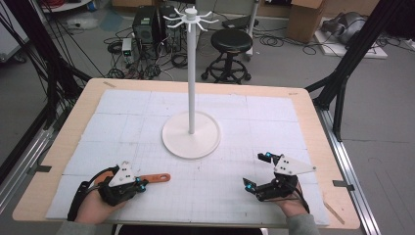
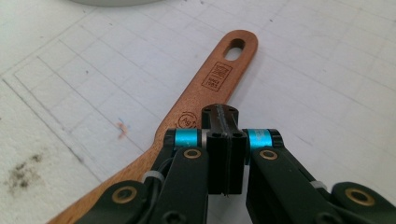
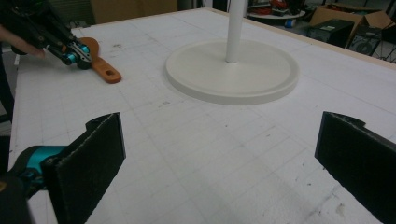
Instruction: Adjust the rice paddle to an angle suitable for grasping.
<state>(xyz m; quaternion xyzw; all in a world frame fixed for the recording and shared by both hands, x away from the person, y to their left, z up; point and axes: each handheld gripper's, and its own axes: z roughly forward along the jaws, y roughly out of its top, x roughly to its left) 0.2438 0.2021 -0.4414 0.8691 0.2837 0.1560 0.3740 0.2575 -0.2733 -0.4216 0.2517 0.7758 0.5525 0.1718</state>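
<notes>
With left tongs (image 2: 223,135) pressed together above the wooden spatula (image 2: 205,93) lying flat on the bench (image 1: 205,196) at 8 o'clock from the hook stand (image 1: 191,134), and right tongs (image 1: 264,171) wide and empty, reopen, straddle handle, clamp squarely.

The broad end of the wooden spatula (image 1: 157,178) was covered by the left gripper (image 1: 141,185) in the high view, and was cut off by the bottom edge in the left gripper view. Whether the shut jaws pinched the spatula or merely lay over it could not be told. The stamped marks on its handle were too small to be read. The right gripper (image 3: 219,154) was cut off by the frame's lower edge.
</notes>
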